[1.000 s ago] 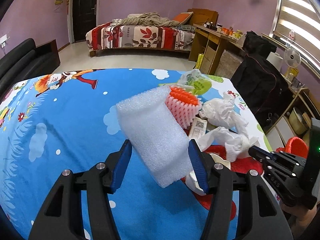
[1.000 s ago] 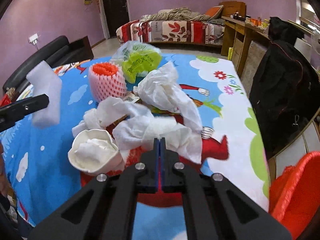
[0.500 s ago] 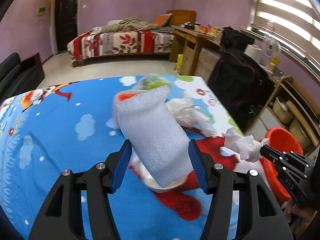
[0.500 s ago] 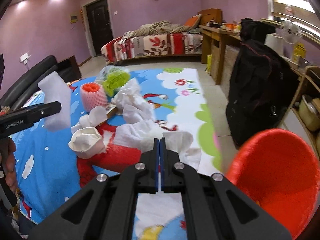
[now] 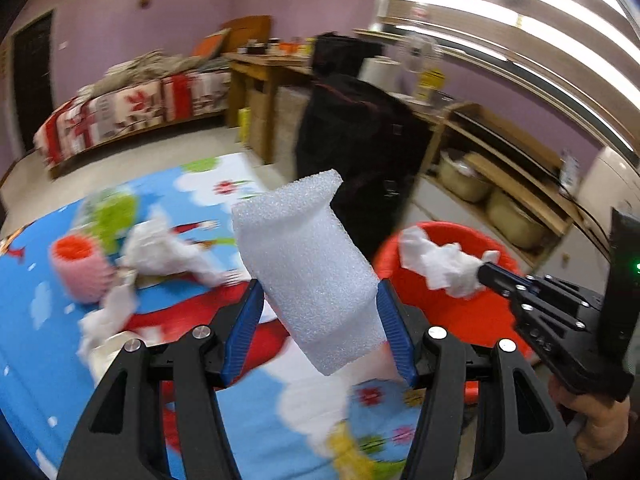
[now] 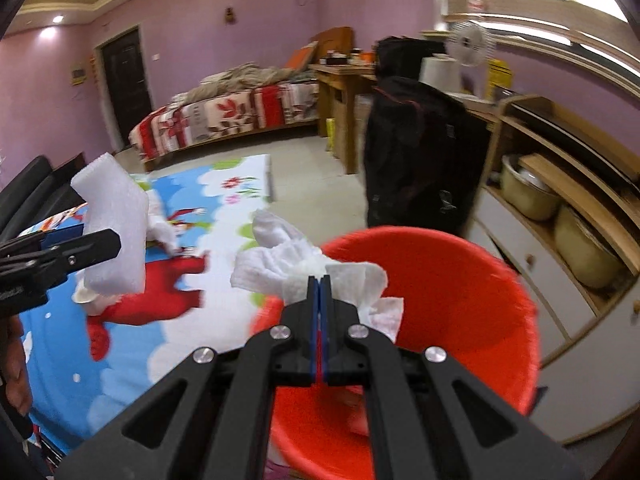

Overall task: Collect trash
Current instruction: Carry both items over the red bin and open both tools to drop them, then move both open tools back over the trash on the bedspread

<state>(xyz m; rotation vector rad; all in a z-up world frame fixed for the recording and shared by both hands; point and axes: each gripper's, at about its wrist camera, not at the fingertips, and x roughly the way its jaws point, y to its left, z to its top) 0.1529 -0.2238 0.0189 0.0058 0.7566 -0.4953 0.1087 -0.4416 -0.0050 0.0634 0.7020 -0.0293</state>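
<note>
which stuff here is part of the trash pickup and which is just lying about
Part of the job:
white foam block in the left gripper
crumpled tissue in the right gripper
red bin
pink foam fruit net and loose tissues on the table

Just lying about:
black bag
bed
fan

Two wrist fisheyes, each along its own fingers, close above the shared red bin point(image 5: 448, 312) point(image 6: 460, 280).

A white foam block point(image 5: 308, 268) was held tilted above the table's edge; a crumpled white tissue point(image 6: 304, 268) was held over a red bin point(image 6: 460, 292); a pink foam net point(image 5: 78, 272) and more tissues point(image 5: 164, 250) were left on the table
</note>
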